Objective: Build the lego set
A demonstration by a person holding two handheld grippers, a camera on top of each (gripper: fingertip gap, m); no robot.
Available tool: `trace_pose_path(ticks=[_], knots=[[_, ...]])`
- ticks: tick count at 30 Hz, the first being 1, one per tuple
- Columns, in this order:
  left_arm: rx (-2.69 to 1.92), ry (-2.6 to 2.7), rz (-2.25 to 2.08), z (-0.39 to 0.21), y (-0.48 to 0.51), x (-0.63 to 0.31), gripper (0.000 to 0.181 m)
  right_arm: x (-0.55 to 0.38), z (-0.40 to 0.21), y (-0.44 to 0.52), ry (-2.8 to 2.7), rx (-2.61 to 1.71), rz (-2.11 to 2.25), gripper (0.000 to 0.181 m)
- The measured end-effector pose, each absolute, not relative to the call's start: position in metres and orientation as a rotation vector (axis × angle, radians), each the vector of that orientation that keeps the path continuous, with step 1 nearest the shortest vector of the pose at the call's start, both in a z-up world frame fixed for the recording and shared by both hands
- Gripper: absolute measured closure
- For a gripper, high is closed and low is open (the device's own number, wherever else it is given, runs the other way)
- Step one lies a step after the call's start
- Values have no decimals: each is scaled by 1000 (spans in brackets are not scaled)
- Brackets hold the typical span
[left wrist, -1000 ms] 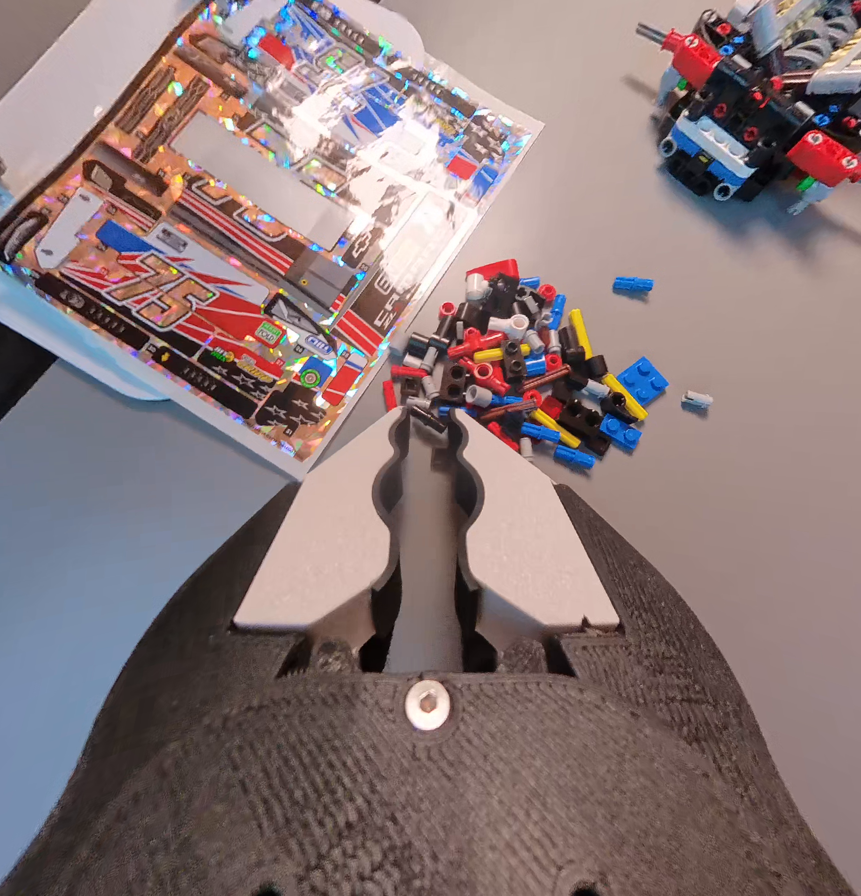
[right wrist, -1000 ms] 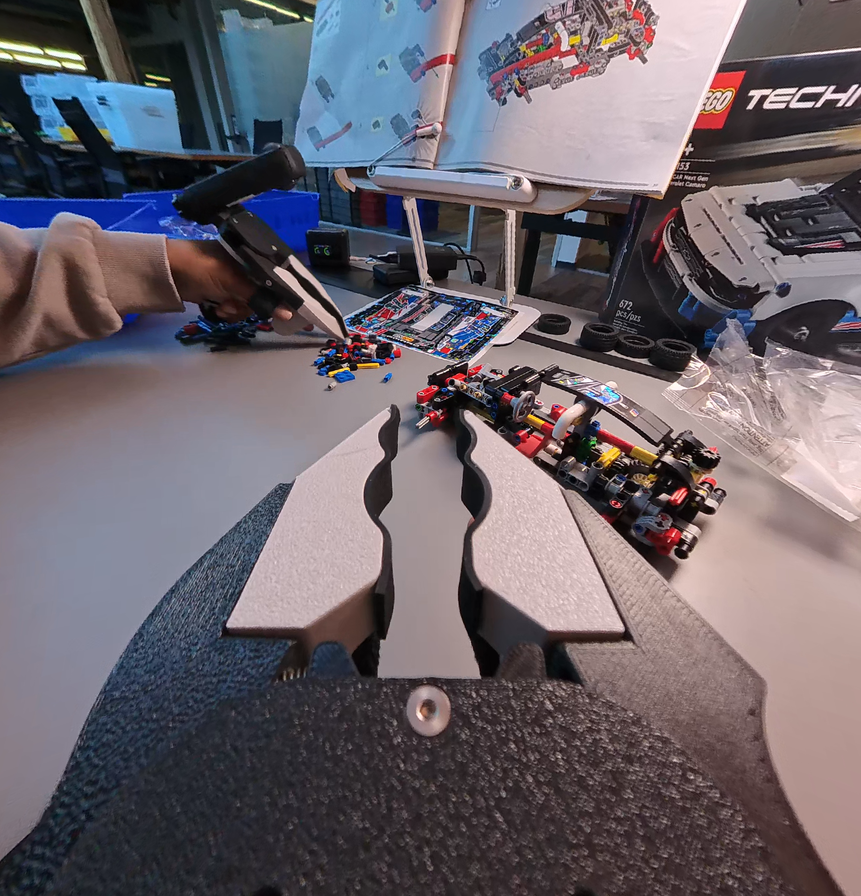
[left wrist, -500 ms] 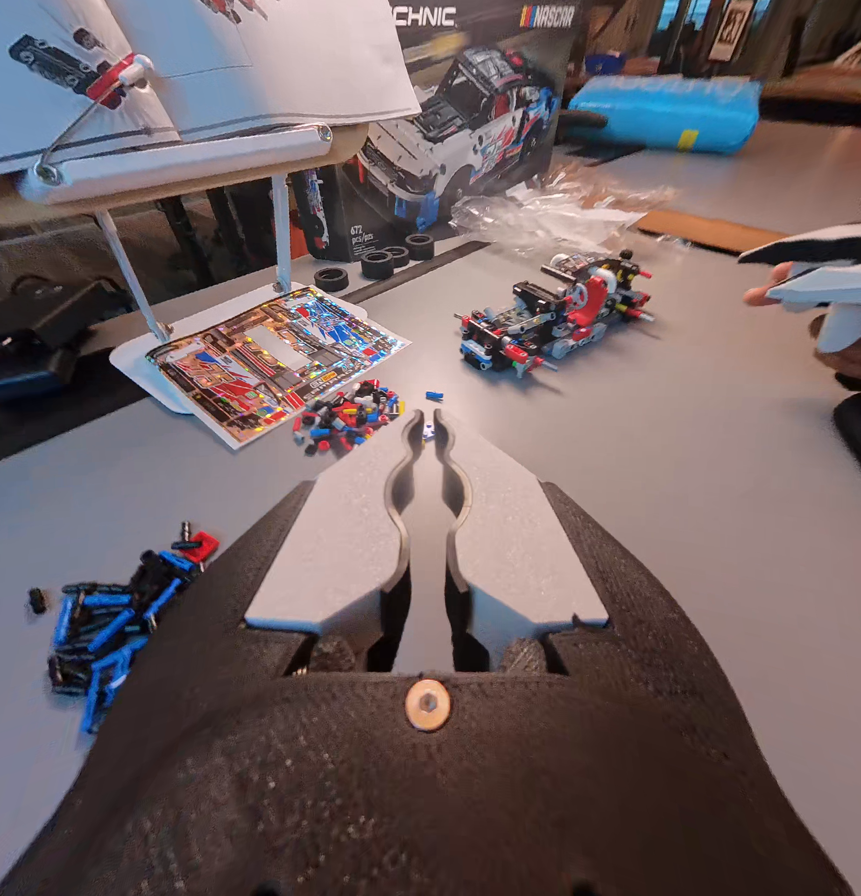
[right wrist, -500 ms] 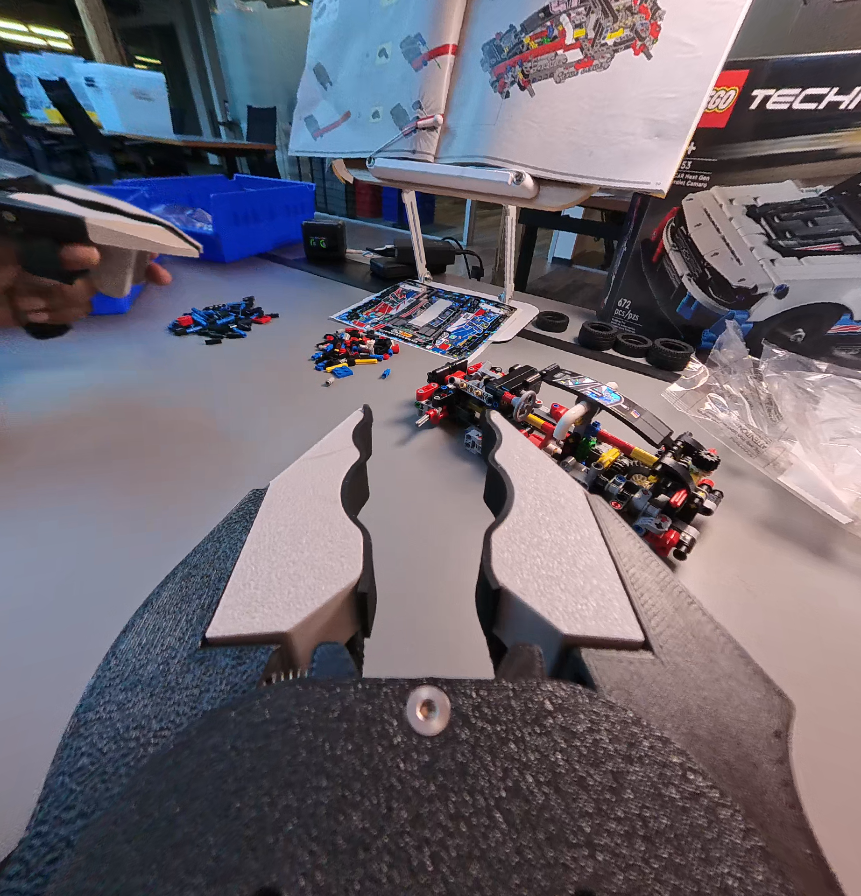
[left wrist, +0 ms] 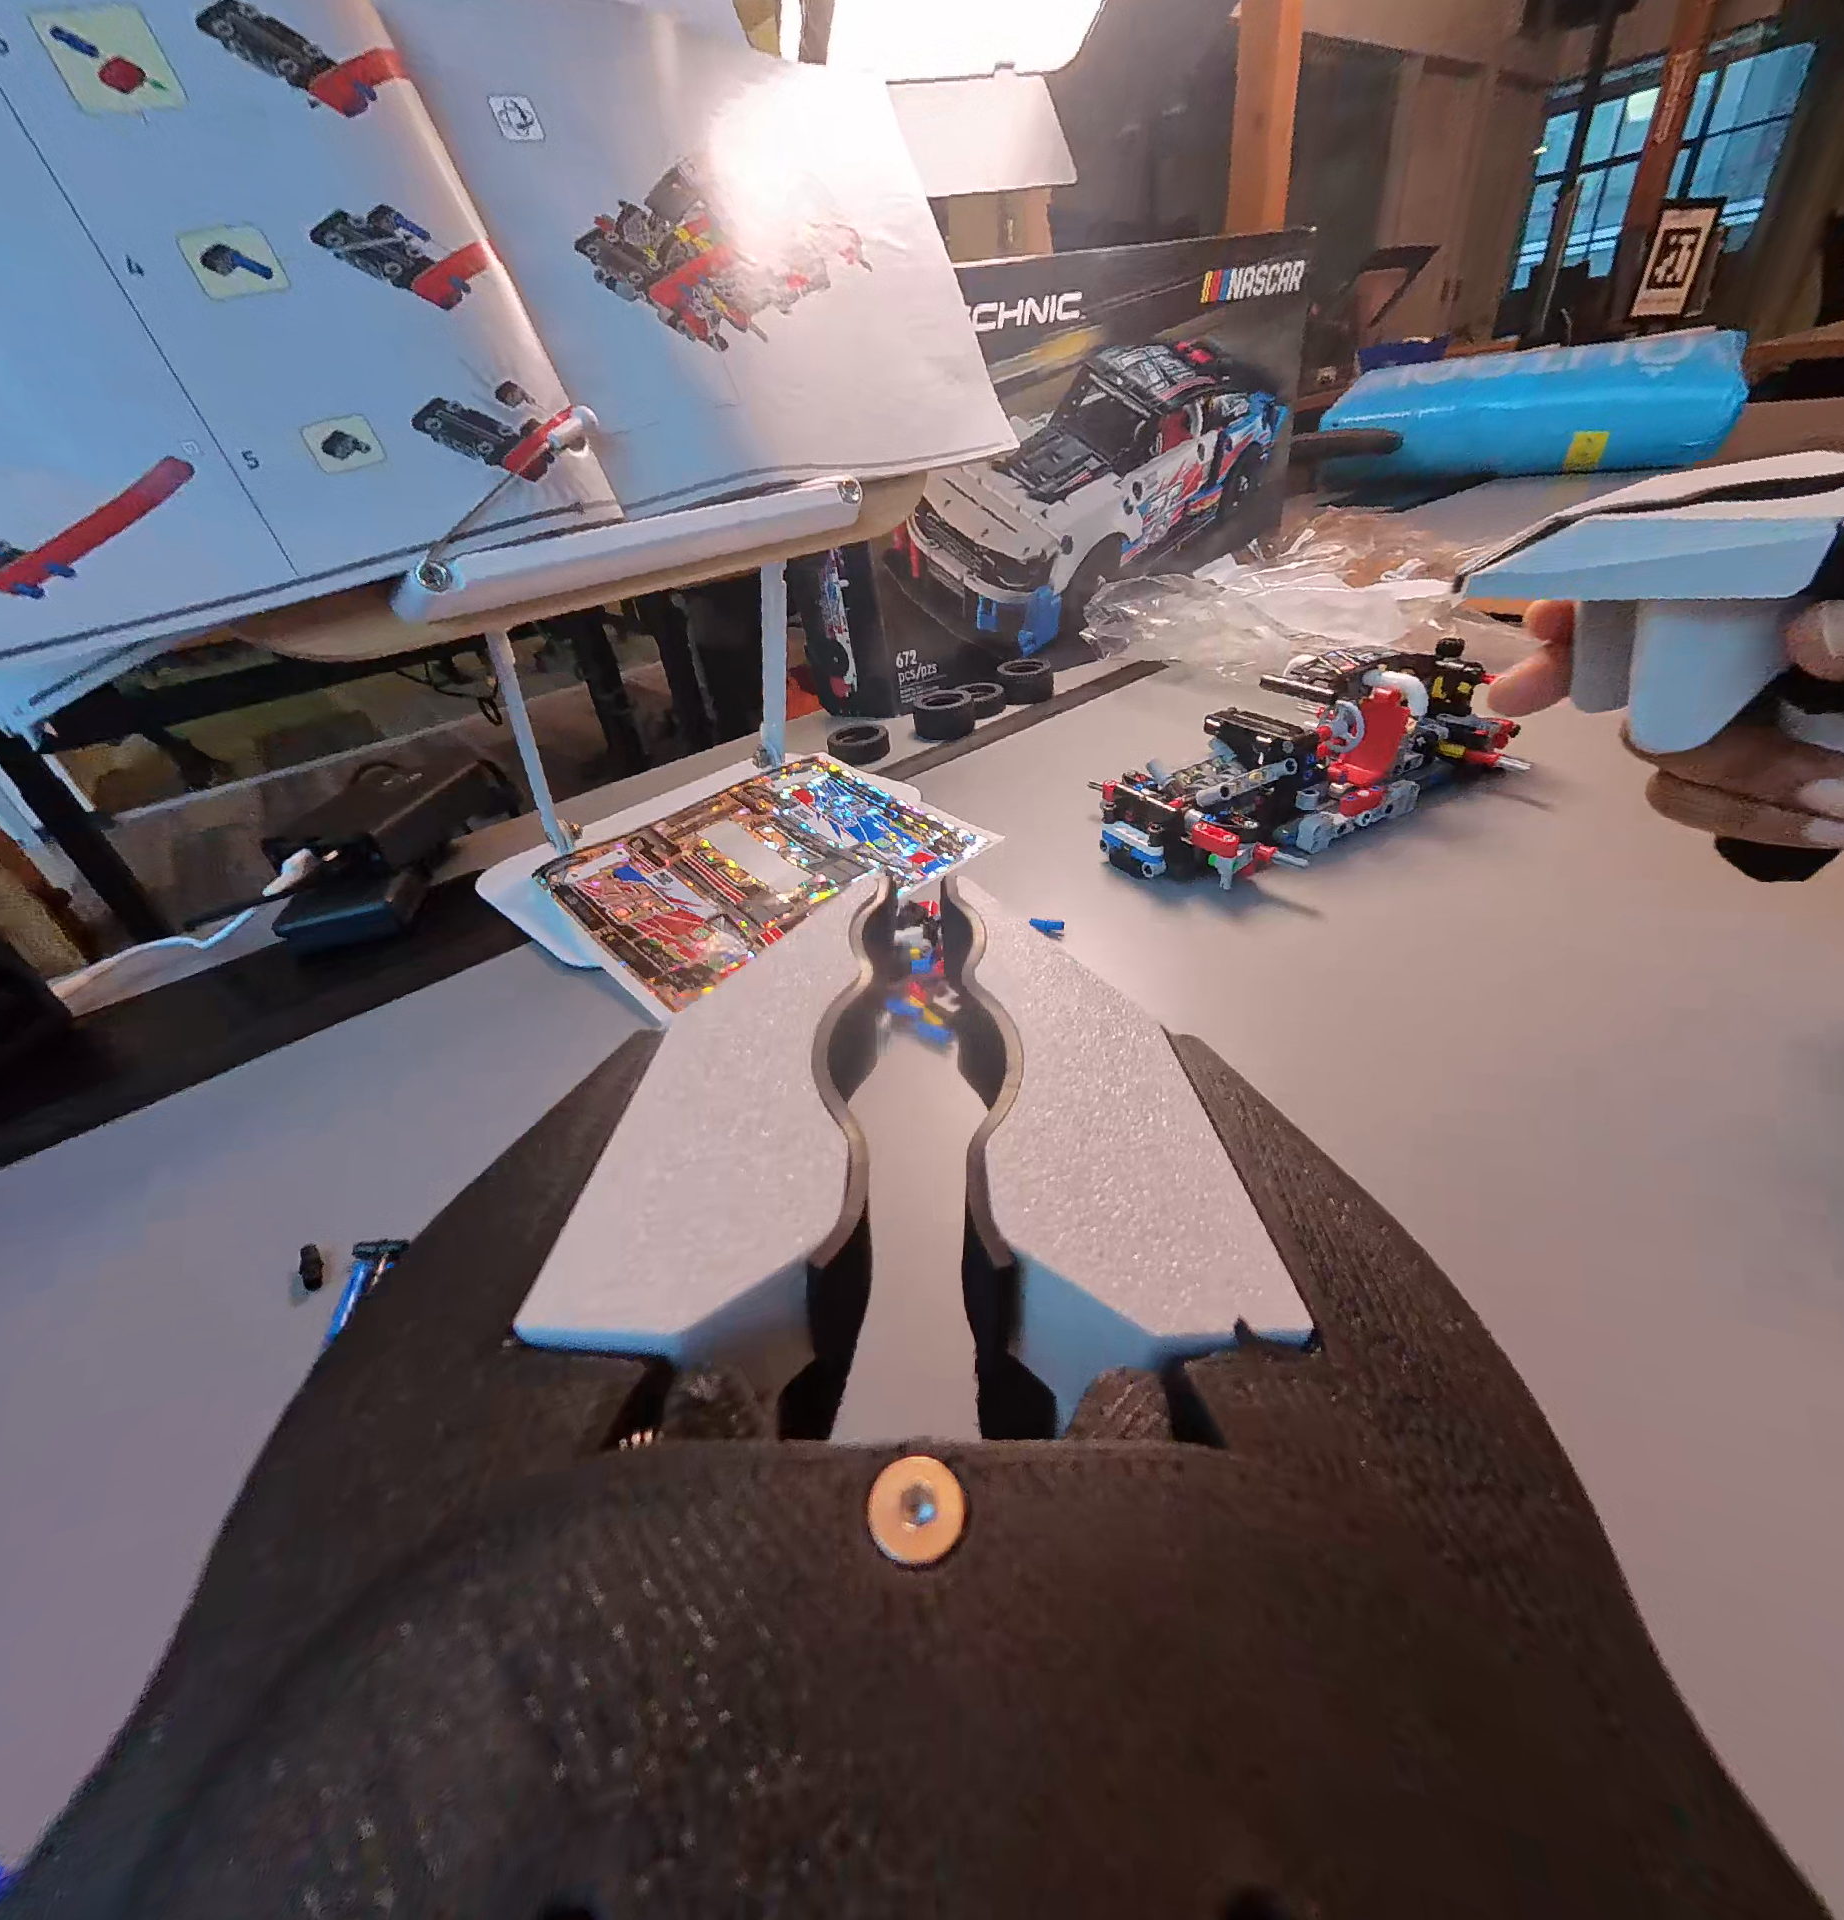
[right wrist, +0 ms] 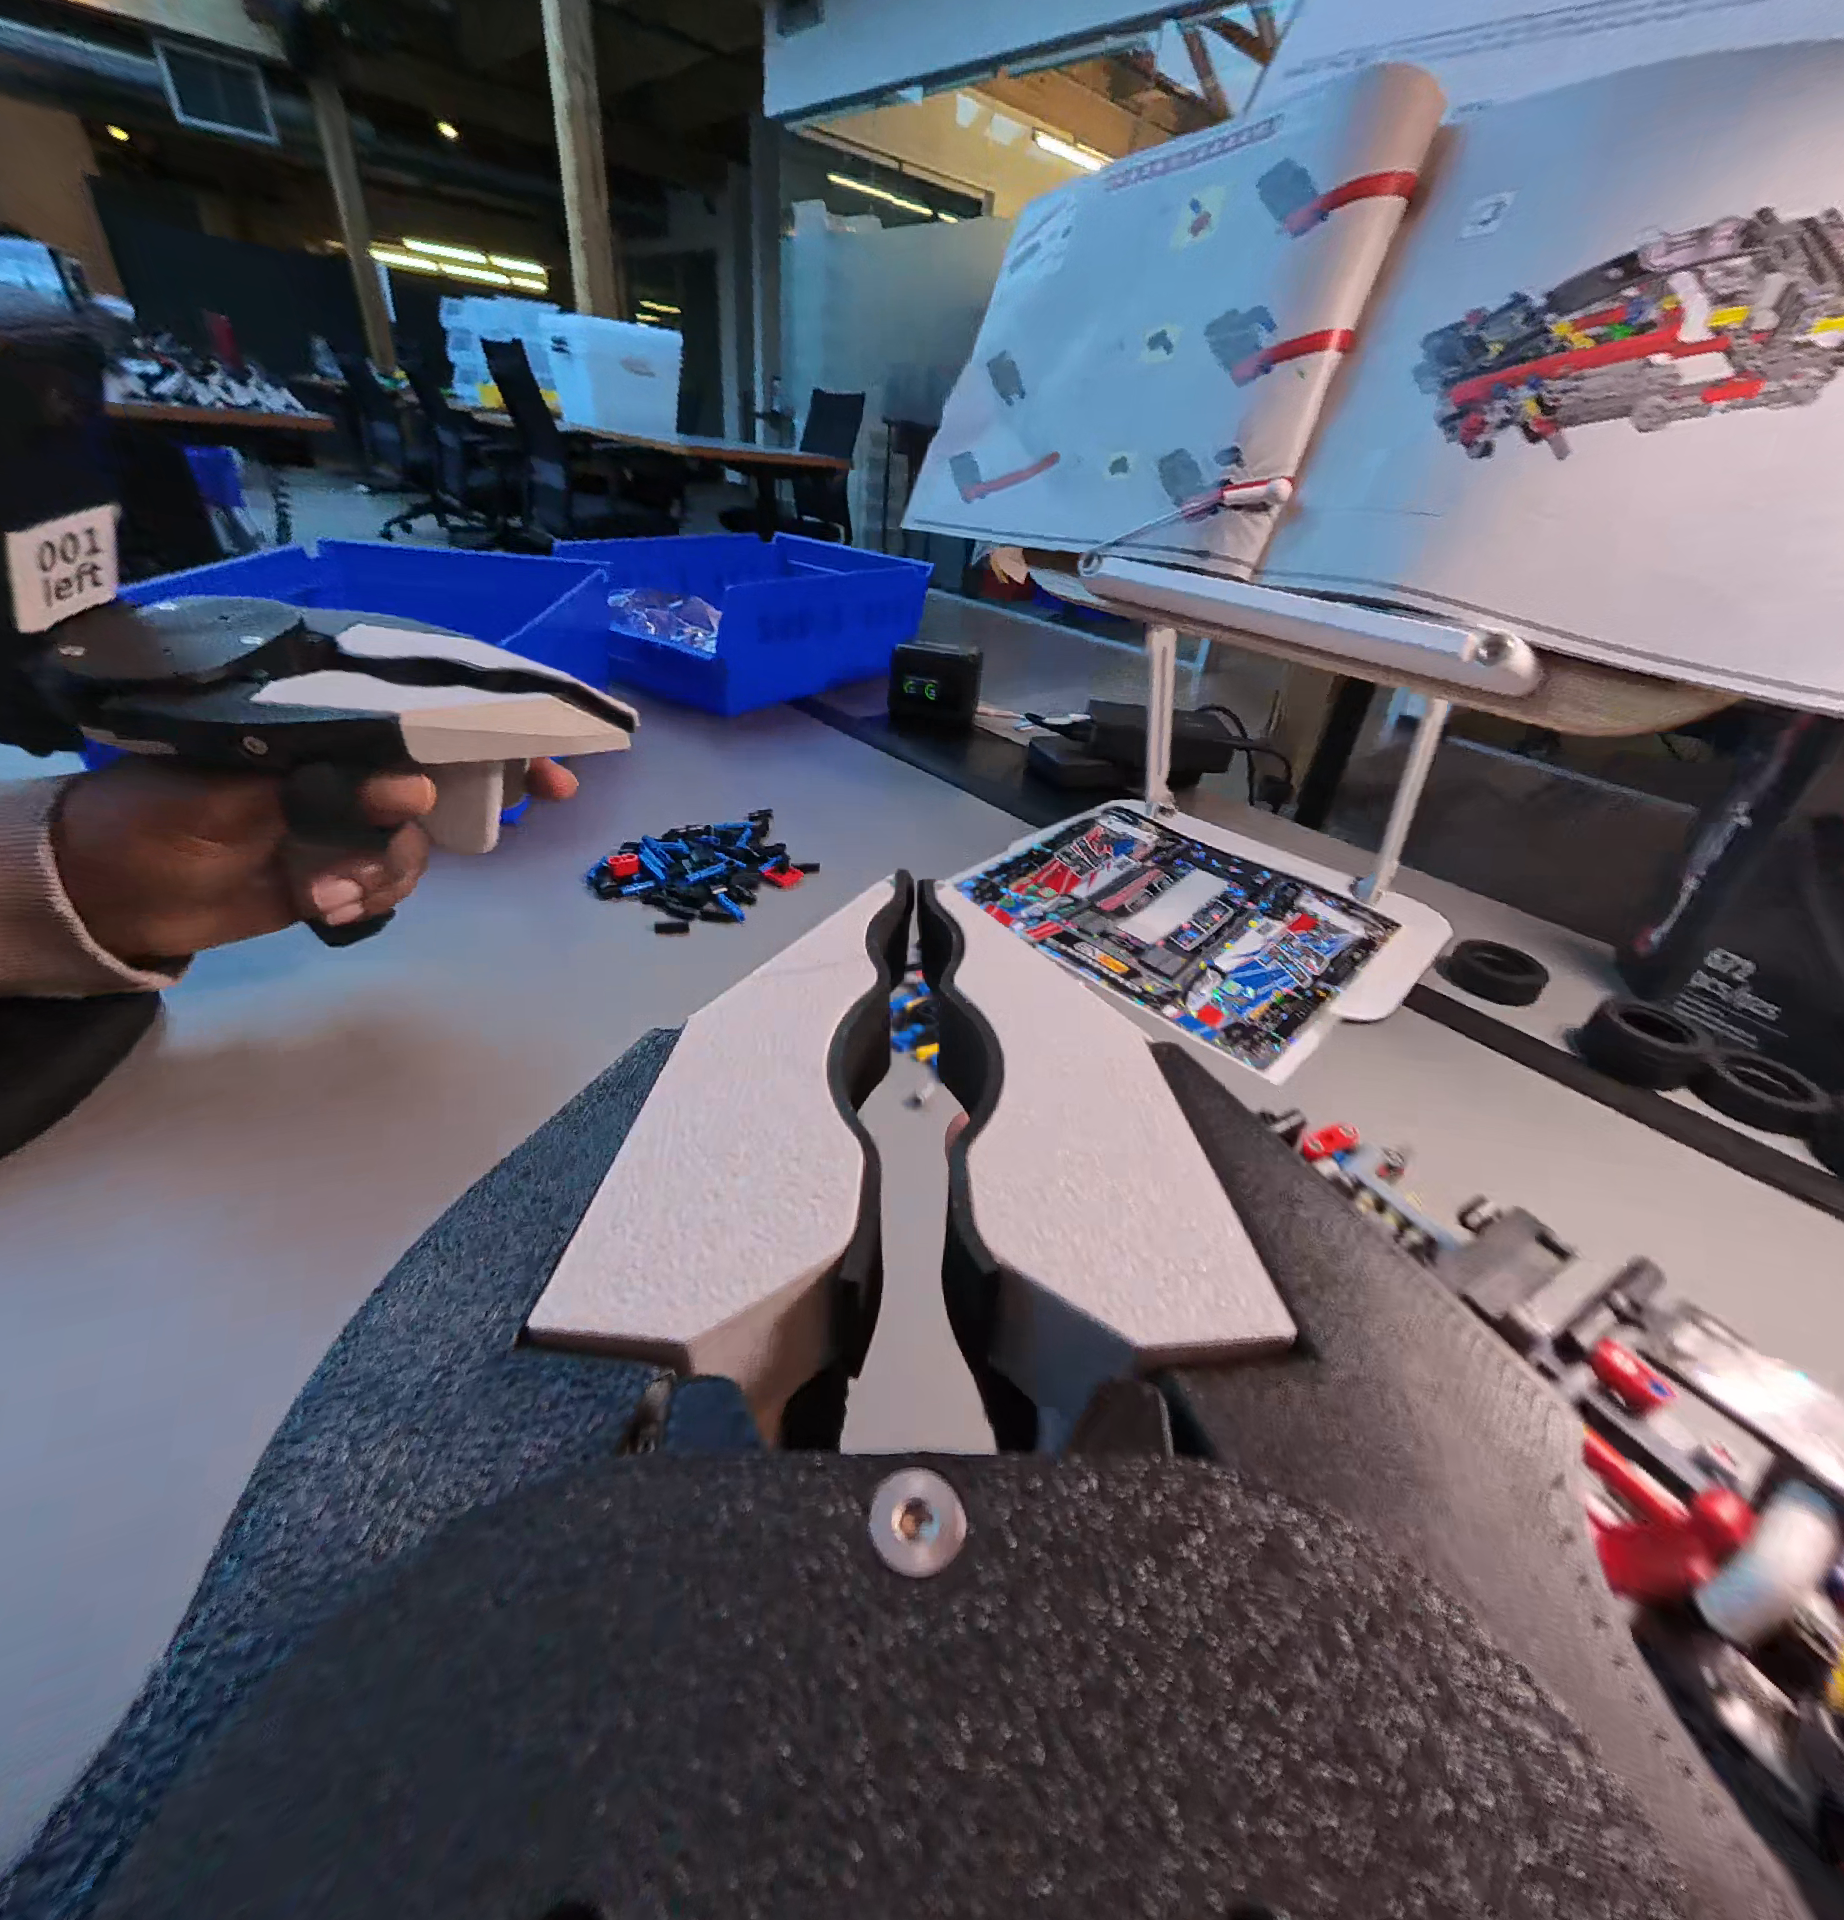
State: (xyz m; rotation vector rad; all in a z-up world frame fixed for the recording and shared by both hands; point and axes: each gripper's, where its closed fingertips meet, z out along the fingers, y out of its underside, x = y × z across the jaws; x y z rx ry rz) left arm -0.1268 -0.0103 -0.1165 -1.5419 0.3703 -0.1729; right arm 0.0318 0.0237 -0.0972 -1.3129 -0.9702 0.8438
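Note:
My left gripper [left wrist: 913,899] hovers level above the grey table, jaws nearly together with a thin slit, and I see no piece in them. Past its tips lies the pile of mixed lego pieces [left wrist: 923,987]. The part-built car chassis [left wrist: 1302,779] stands to the right. My right gripper [right wrist: 915,896] is shut and empty, pointing at the same pile [right wrist: 913,1013], with the chassis [right wrist: 1624,1382] close on its right. Each gripper shows in the other's view, held by a hand: the right one [left wrist: 1463,587], the left one [right wrist: 627,722].
A shiny sticker sheet [left wrist: 752,873] lies on the base of the stand holding the open instruction booklet [left wrist: 378,312]. A pile of blue and black pins [right wrist: 700,873] is at the left. Black tyres [left wrist: 944,712], the set's box [left wrist: 1126,468], plastic bags [left wrist: 1261,603] and blue bins [right wrist: 772,623] line the back. My hands' fingertips stand some 15 cm from each other.
My left gripper rose from the mixed pile, where its tips stood wider, and tipped up to level. My right gripper swung left, away from the chassis, and closed.

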Motion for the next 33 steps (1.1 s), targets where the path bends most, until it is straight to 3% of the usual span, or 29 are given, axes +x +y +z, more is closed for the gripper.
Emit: trace_pose_path(ticks=[5, 12, 18, 24, 33], knots=[[-1403, 321, -6, -69, 16, -160, 166, -16, -71, 34, -995, -1200, 861, 177], [-1307, 79, 78, 30, 78, -251, 180, -4, -86, 53, -941, -1229, 830, 176], [-1231, -72, 109, 97, 140, -316, 181, 17, -91, 62, -901, -1256, 822, 179], [-1387, -143, 201, 84, 214, -392, 180, 9, -111, 61, -966, -1281, 792, 179], [-1381, -11, 125, 74, 233, -391, 181, -2, -123, 55, -1044, -1246, 720, 180]])
